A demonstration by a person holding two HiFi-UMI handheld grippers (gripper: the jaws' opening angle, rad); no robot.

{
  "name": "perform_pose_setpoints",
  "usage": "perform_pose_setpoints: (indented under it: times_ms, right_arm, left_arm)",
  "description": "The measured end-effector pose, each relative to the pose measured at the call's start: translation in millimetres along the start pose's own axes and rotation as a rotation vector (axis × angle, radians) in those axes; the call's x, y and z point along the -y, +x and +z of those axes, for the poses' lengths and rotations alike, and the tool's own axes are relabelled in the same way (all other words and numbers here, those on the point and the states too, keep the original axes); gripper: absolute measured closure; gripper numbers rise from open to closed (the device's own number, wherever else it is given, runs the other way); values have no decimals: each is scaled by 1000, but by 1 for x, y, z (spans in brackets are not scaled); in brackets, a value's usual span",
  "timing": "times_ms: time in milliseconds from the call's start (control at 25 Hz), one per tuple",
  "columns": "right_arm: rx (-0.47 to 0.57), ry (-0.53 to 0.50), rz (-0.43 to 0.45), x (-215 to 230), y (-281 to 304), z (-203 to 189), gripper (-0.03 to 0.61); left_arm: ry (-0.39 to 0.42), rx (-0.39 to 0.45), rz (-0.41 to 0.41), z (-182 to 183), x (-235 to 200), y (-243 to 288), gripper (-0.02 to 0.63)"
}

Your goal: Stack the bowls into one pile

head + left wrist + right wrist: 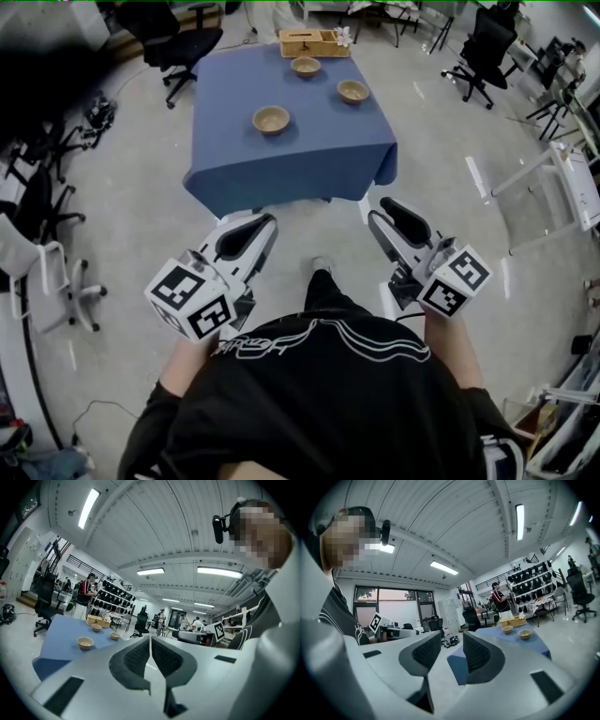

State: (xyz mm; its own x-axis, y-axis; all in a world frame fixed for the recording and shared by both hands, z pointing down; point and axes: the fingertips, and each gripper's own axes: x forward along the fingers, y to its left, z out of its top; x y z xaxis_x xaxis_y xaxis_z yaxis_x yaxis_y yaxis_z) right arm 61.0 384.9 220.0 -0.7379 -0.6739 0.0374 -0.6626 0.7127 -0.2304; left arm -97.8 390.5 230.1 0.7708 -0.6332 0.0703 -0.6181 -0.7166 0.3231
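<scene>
A: How many of each does the person face?
B: 3 bowls (pixel 271 119), apart on the blue counter (pixel 281 164); 1 wooden box (pixel 314 42) at its far edge; 2 tools.
A: Anything unclear?
B: The box's contents. Marker cubes (pixel 192 300) hide the hands.
A: Pose?
B: Both tools are level, well short of the counter. The left tool (pixel 264 223) is closed, empty; the right tool (pixel 382 208) stands partly apart, empty.

Right gripper view: 2 bowls (pixel 525 633) show, 3rd prob. behind fingers (pixel 480 656); wooden box (pixel 513 621) contents too small to tell.
</scene>
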Motion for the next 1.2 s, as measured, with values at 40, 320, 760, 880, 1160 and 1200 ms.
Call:
perform_pose_setpoints:
  times_ms: [40,320,760,880,1160,1200]
  right_arm:
    - [2,12,3,3,1,-1,423]
    - [-9,25,6,34,19,-8,347]
    - [-17,117,-30,129,65,-15,316]
    - [-34,136,-36,166,83,-9,316]
    - [-94,162,-35,250,129,-1,316]
    - [-103,162,-34,258,135,-1,316]
  left_arm:
    - [2,-4,1,-1,-2,2,580]
    - [35,-24,19,1,-24,26,580]
    - [55,-91,70,-3,-88,94,580]
    - [41,-103,70,6,-110,128,580]
    - [11,-133,73,22,-163,209,580]
    - [5,-137,75,22,-169,216,580]
